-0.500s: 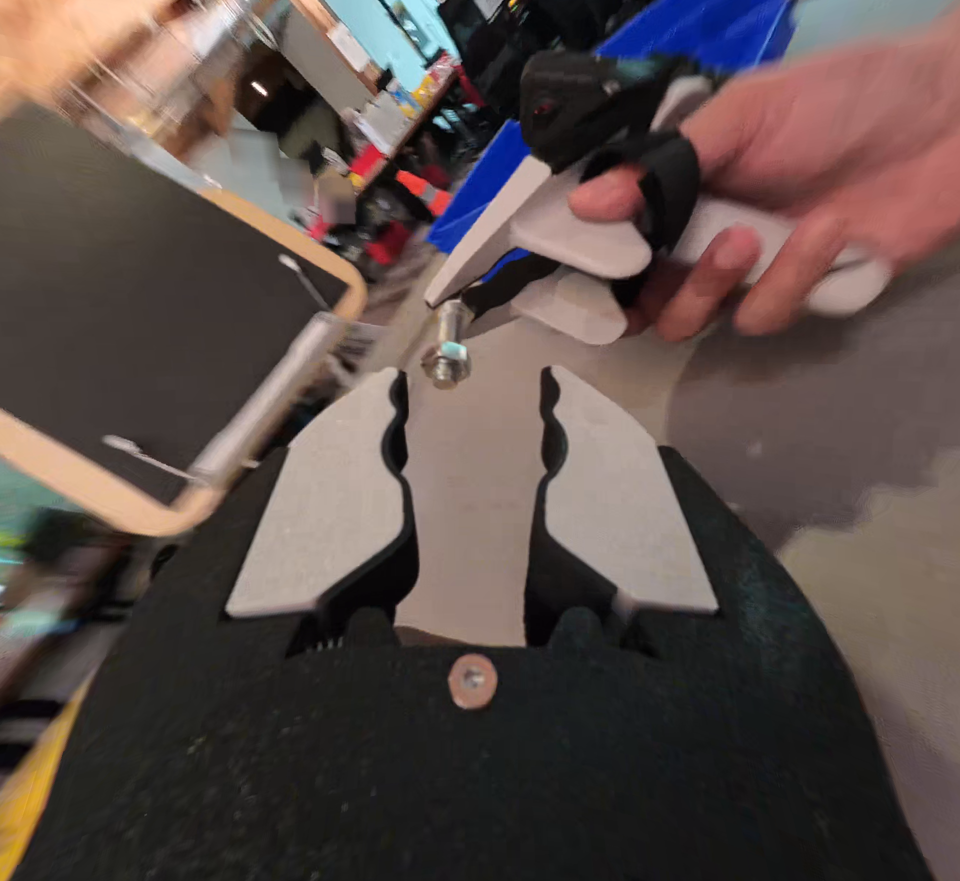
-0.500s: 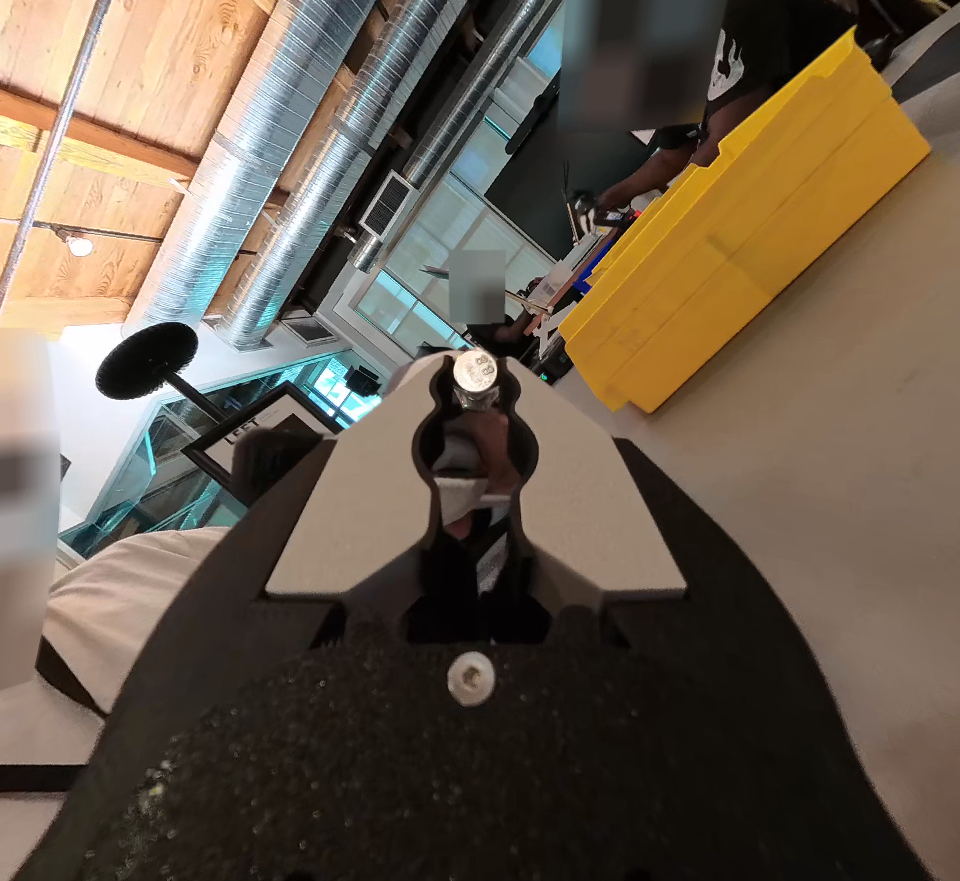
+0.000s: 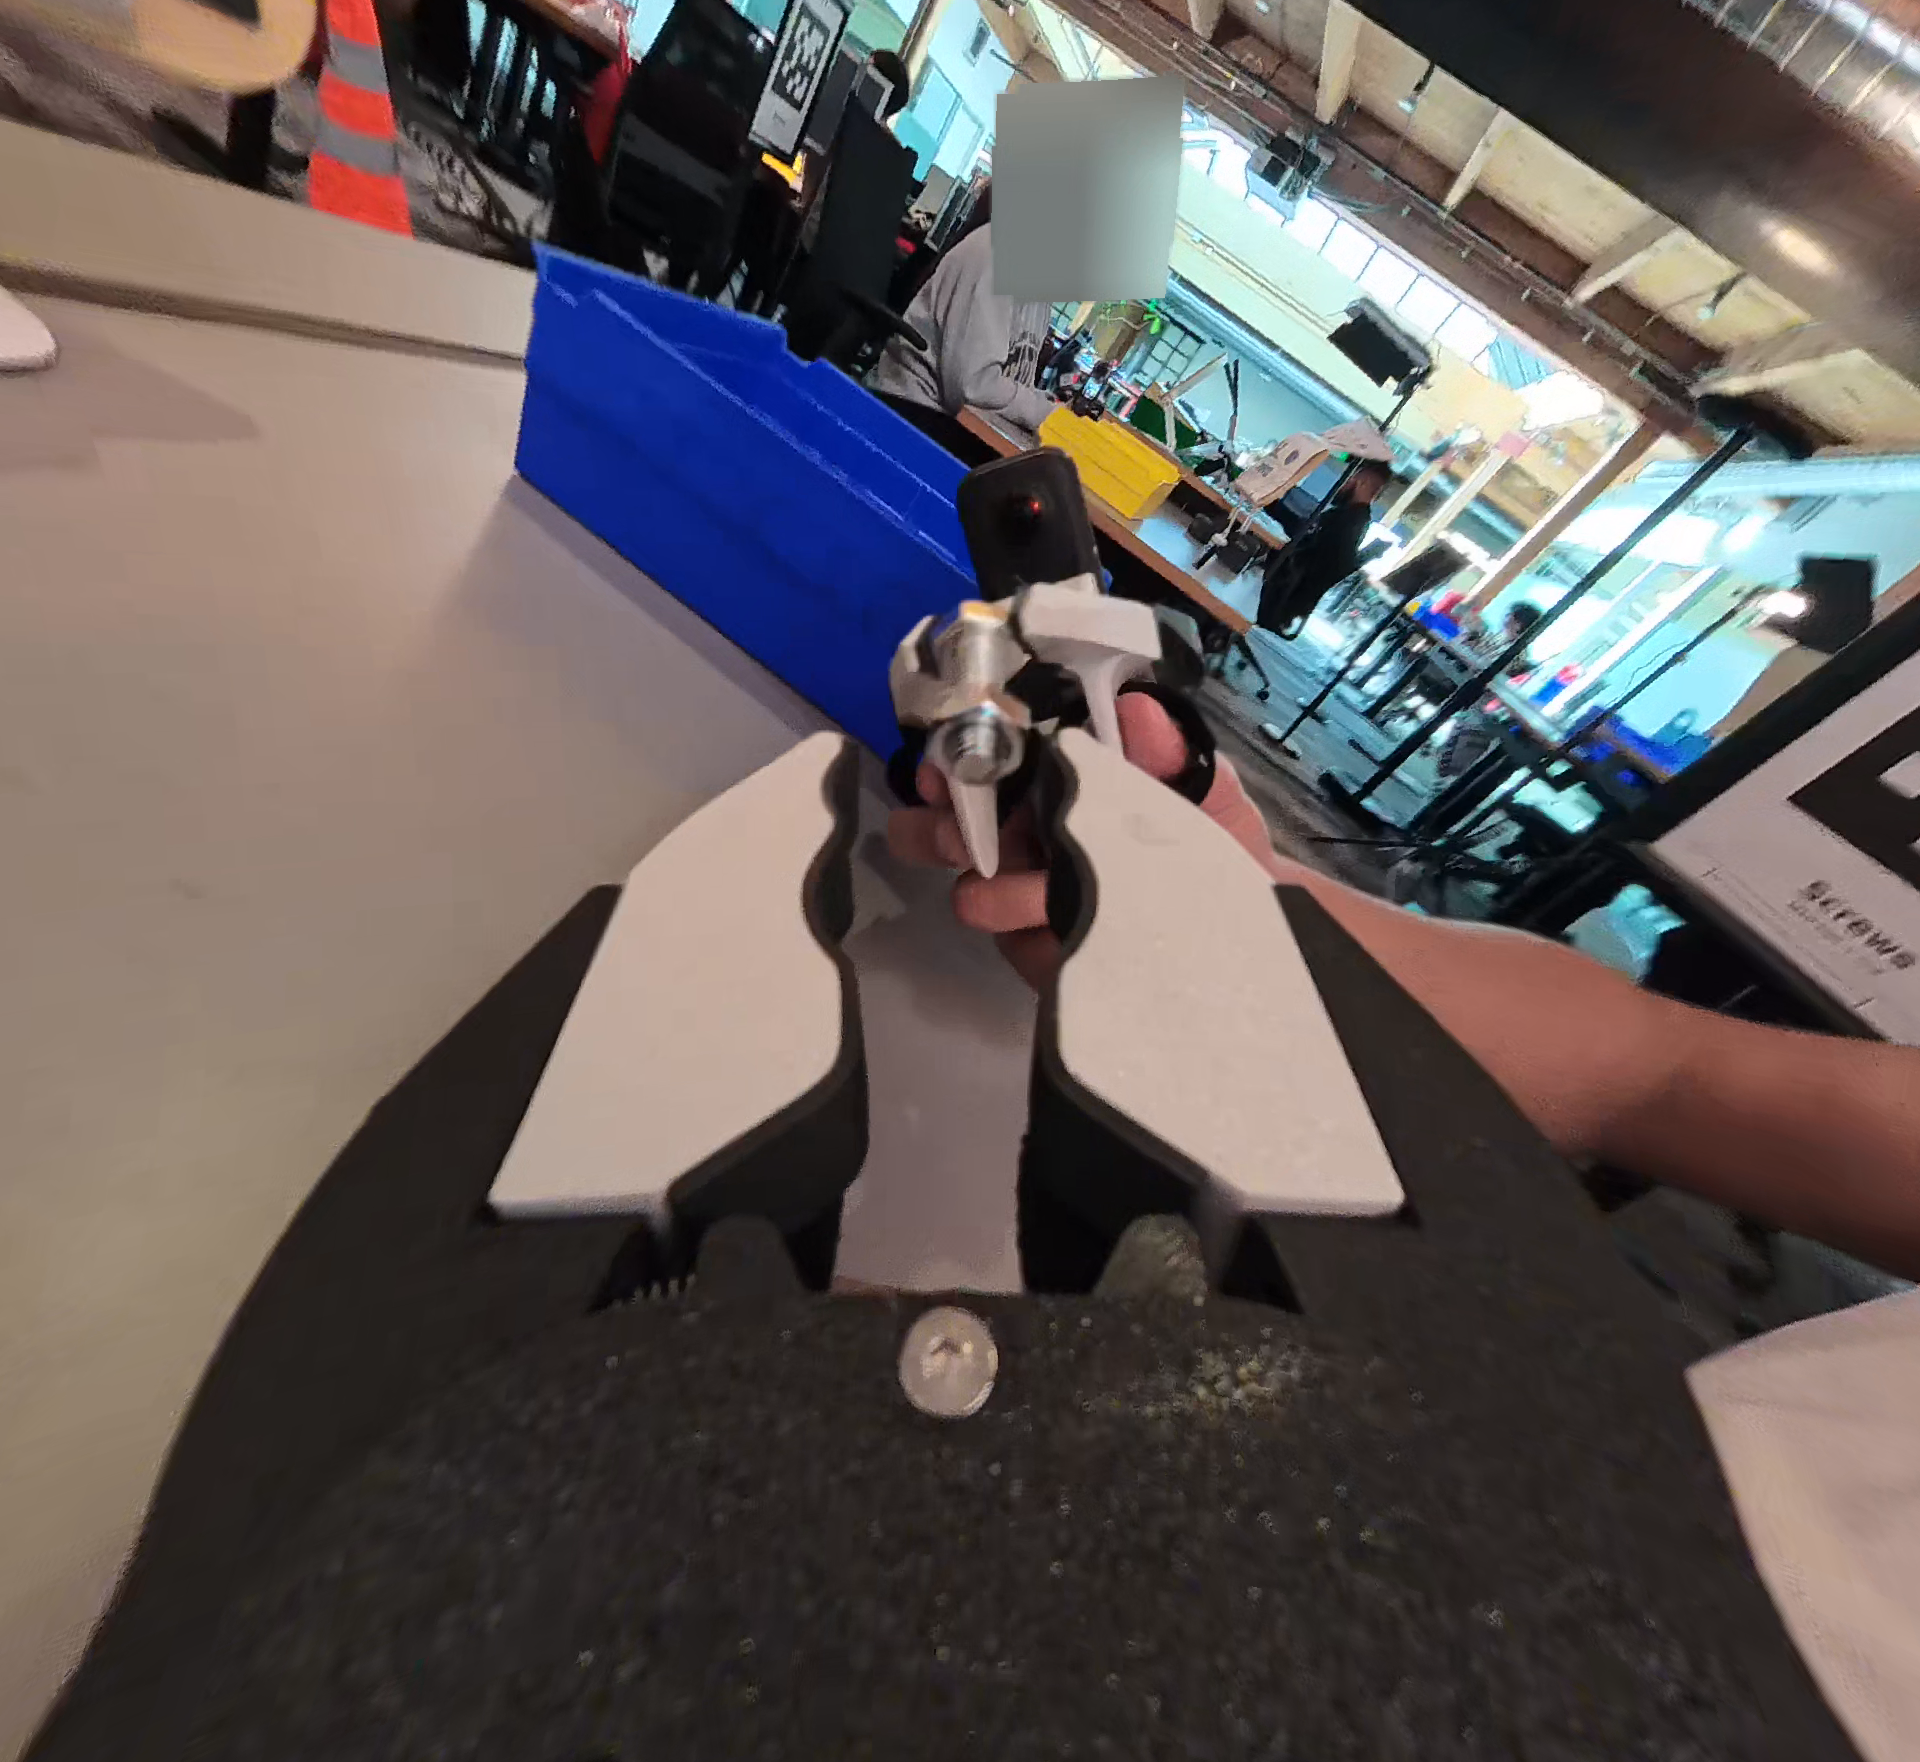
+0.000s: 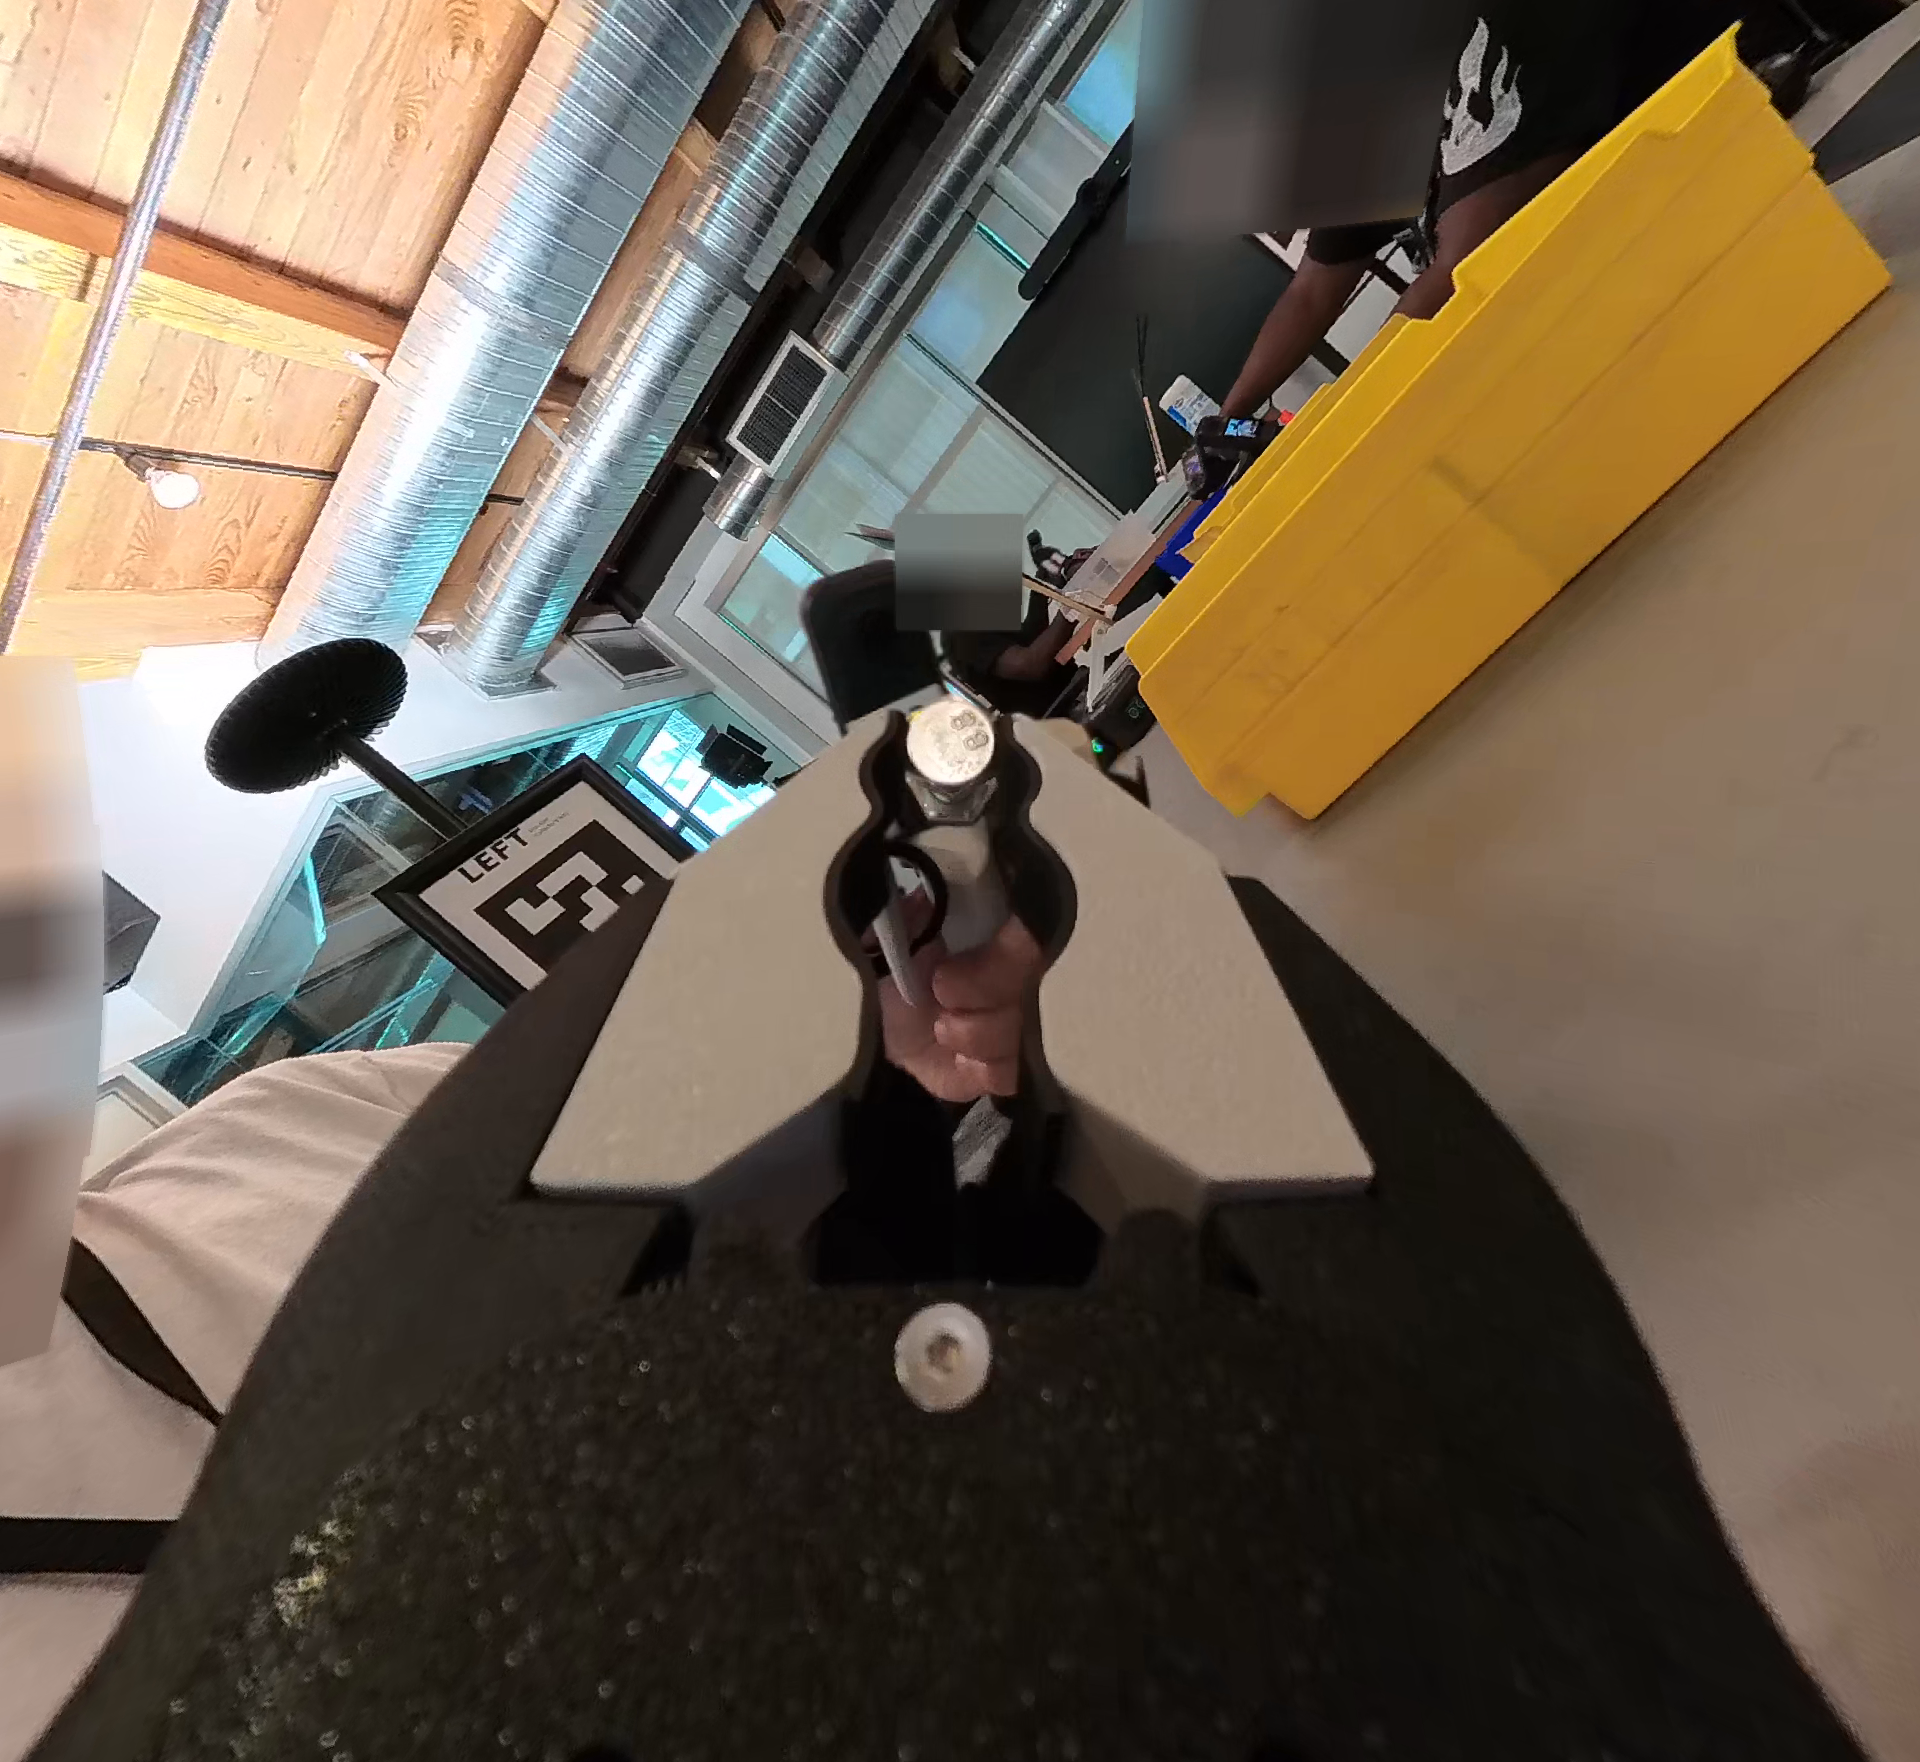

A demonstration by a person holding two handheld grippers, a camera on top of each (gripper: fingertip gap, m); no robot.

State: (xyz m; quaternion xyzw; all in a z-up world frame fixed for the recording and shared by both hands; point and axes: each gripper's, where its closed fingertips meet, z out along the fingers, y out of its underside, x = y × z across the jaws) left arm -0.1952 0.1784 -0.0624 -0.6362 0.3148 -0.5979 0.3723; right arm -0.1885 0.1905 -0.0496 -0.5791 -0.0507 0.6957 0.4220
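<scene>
Bolt stays clamped by its head in the right gripper. Left gripper has narrowed but remains open and empty, its fingertips now flanking the nut.

Stamped marking on bolt head; printed lettering on black-and-white marker boards beside it. Wording withheld.

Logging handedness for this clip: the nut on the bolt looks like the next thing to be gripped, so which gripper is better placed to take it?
Probably left. The left gripper is open, with the nut just ahead of its fingertips. The right gripper is shut on the bolt.
</scene>
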